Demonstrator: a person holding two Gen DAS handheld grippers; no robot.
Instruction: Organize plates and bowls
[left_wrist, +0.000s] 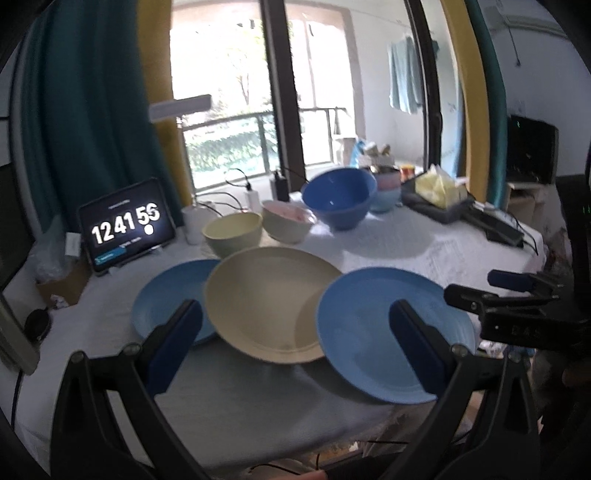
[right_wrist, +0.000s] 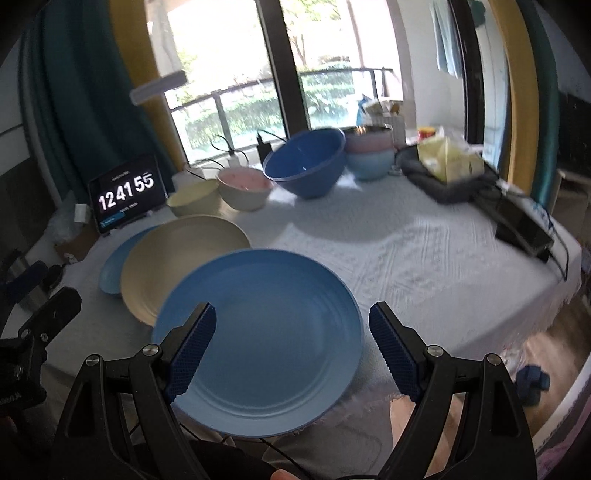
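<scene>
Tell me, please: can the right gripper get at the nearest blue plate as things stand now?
Probably yes. The right gripper is open and the blue plate lies straight ahead at the table edge, with nothing on it or between.

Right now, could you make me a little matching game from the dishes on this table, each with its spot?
Things:
1. cream plate
2. big blue bowl
3. tablet
4. pink-lined bowl

Places:
A. far left, showing a clock
B. between two blue plates, overlapping both
C. between the cream bowl and the big blue bowl
D. tilted, in front of the stacked pastel bowls

Pairs: 1-B, 2-D, 3-A, 4-C
</scene>
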